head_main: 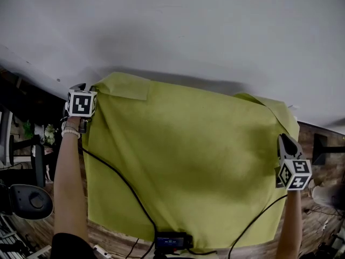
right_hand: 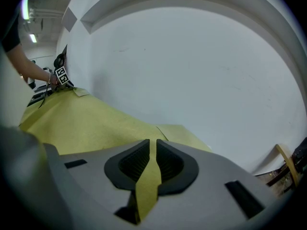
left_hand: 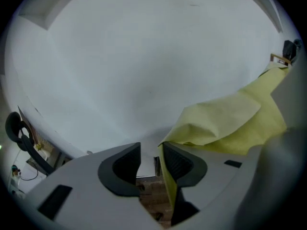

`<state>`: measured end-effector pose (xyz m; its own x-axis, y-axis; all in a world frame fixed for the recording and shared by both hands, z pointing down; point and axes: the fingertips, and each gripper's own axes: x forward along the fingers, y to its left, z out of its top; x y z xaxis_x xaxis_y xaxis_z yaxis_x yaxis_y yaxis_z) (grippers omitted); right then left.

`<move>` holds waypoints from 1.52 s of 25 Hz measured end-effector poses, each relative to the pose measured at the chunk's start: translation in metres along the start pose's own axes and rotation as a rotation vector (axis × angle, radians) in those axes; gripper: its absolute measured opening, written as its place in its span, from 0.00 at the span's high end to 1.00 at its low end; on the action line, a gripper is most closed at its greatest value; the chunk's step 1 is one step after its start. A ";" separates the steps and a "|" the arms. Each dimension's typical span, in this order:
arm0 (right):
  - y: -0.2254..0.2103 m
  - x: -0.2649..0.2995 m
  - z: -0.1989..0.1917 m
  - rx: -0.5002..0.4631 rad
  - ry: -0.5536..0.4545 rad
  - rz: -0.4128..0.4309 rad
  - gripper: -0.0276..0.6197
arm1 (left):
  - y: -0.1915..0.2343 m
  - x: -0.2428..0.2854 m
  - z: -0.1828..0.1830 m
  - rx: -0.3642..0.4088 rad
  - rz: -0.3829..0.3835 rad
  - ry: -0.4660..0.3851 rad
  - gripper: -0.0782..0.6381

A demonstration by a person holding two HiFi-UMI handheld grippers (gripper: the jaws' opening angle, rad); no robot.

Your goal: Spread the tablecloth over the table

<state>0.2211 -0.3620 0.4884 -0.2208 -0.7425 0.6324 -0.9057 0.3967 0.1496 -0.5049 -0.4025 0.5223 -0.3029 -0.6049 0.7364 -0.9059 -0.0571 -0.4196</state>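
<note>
**A:** While your left gripper point(left_hand: 151, 150) sits at the far left corner of the tablecloth point(head_main: 183, 161), how do its jaws stand?

**B:** Spread. You have a clear gap between them. The yellow-green hem lies along the inner face of one jaw only, and the other pad touches nothing.

**A:** And your right gripper point(right_hand: 152, 145)?

**B:** Pressed together on the cloth's right edge. A strip of fabric runs down between the two ribbed pads.

**A:** Where does the cloth lie?

**B:** Spread out flat in front of you, between your two grippers. Its far edge meets a broad white surface point(head_main: 178, 31); whether that is tabletop or wall, I cannot tell. Both far corners are folded back on themselves, and a black cable point(head_main: 121, 179) crosses the cloth's near left part in the head view.
</note>
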 end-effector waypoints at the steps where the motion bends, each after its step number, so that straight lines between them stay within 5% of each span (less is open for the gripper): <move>1: 0.000 0.000 0.000 0.001 0.000 0.000 0.86 | 0.003 -0.001 -0.001 -0.018 -0.008 -0.007 0.64; 4: 0.001 0.002 0.000 0.004 -0.002 0.001 0.86 | 0.004 -0.015 0.012 -0.002 -0.048 -0.083 0.57; 9: 0.001 0.002 0.000 0.006 -0.001 0.000 0.86 | -0.043 -0.060 0.048 0.192 -0.153 -0.284 0.54; 13: 0.002 0.003 0.001 0.010 -0.003 0.001 0.86 | -0.042 -0.078 0.067 0.137 -0.145 -0.360 0.54; 15: 0.002 0.003 0.001 0.010 -0.006 0.001 0.86 | -0.052 -0.081 0.068 0.128 -0.204 -0.354 0.57; 20: 0.000 0.000 -0.008 0.022 0.001 -0.006 0.86 | -0.137 -0.092 0.036 0.309 -0.488 -0.257 0.81; 22: -0.002 -0.002 -0.011 0.024 0.003 -0.011 0.86 | -0.157 -0.089 0.021 0.349 -0.543 -0.205 0.83; 28: -0.005 -0.004 -0.016 0.028 0.004 -0.018 0.86 | -0.133 -0.057 0.006 0.394 -0.393 -0.153 0.84; 38: -0.011 -0.008 -0.024 0.022 0.031 -0.048 0.86 | -0.086 -0.003 0.056 0.338 -0.169 -0.181 0.84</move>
<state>0.2415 -0.3476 0.4998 -0.1658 -0.7434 0.6480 -0.9228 0.3487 0.1638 -0.4094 -0.4401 0.5266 -0.0742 -0.6926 0.7175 -0.7814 -0.4066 -0.4734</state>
